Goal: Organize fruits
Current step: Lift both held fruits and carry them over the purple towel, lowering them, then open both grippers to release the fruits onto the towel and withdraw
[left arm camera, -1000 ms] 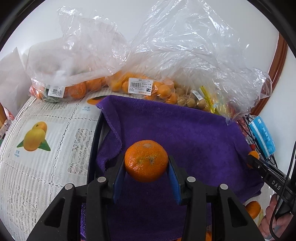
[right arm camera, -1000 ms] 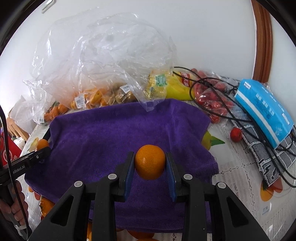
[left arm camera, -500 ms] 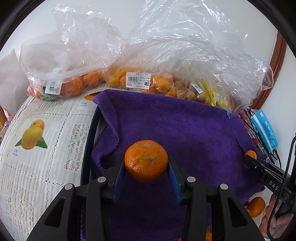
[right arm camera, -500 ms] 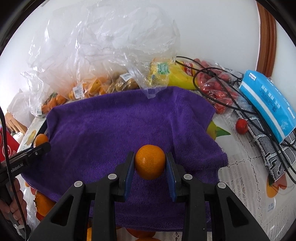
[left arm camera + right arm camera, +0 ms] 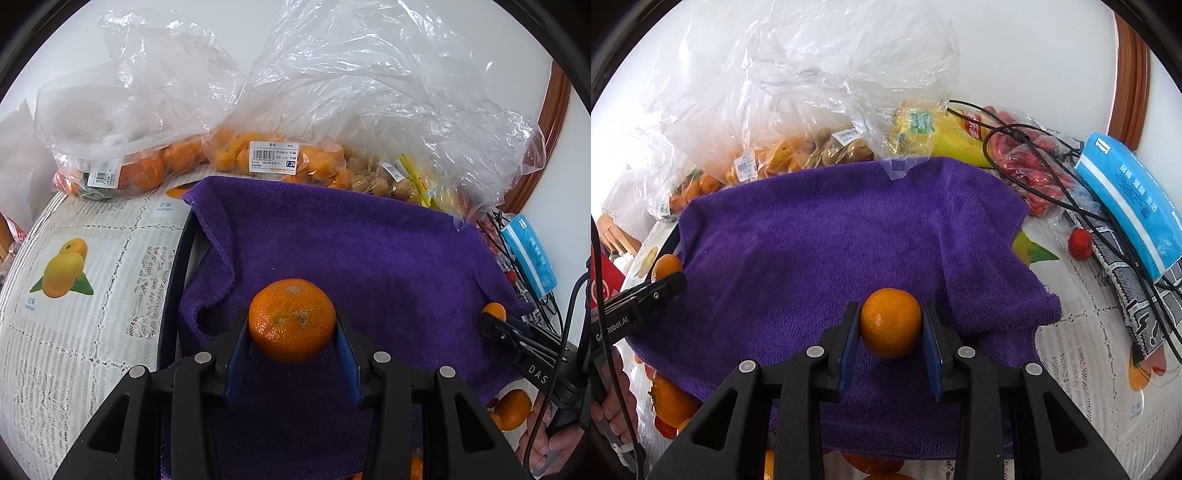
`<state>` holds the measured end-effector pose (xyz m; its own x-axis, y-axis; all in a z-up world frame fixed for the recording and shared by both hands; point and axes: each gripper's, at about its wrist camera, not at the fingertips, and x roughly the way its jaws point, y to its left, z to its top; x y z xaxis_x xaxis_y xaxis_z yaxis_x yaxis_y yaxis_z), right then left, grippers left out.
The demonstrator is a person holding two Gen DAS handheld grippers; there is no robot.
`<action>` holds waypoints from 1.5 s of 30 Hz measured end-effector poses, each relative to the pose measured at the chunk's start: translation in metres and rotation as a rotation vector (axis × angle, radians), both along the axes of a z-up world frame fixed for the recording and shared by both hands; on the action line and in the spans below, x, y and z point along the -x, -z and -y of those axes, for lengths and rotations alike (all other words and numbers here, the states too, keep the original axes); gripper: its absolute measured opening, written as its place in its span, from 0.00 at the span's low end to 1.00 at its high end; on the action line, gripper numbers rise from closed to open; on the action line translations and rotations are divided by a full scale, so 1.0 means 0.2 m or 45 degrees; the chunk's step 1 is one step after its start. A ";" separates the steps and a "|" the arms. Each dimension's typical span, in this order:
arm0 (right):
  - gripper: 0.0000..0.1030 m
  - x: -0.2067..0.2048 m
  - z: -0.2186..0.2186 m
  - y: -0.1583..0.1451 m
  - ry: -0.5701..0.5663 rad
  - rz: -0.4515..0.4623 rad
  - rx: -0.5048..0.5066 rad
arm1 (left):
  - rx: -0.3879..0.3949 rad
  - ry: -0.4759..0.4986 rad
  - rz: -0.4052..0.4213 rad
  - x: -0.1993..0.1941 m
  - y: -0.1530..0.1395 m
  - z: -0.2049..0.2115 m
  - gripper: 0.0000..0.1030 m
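Each hand-held gripper pinches fruit above the purple towel (image 5: 369,251): the left hand-held gripper (image 5: 291,334) clamps a mandarin (image 5: 291,319), the right hand-held gripper (image 5: 891,332) a smaller orange (image 5: 891,323) (possibly another mandarin). The towel lies directly ahead and below both, neither clearly nearer.

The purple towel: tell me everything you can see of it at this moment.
The purple towel is deep violet terry cloth, spread fairly flat over a dark tray rim on the lace tablecloth. Its left edge folds into loose wrinkles; the far edge meets the clear fruit bags. No fruit rests on it; both held oranges hang above it. More oranges peek from under its near edge.
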<state>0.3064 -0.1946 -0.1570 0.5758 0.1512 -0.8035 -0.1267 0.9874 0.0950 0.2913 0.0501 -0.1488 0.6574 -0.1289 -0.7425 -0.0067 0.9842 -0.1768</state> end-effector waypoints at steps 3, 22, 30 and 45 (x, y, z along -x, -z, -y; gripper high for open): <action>0.32 0.00 0.00 0.01 0.000 -0.008 0.005 | -0.016 0.002 -0.001 0.00 0.00 0.01 0.40; 0.44 0.03 -0.01 -0.04 -0.014 0.027 0.017 | -0.004 -0.016 0.066 0.05 -0.05 0.01 0.54; 0.62 0.08 -0.01 -0.16 0.008 0.118 0.011 | -0.042 -0.059 0.125 0.10 -0.14 0.01 0.54; 0.91 0.49 0.08 -0.49 0.108 0.294 0.016 | -0.087 0.033 0.156 0.43 -0.29 0.09 0.54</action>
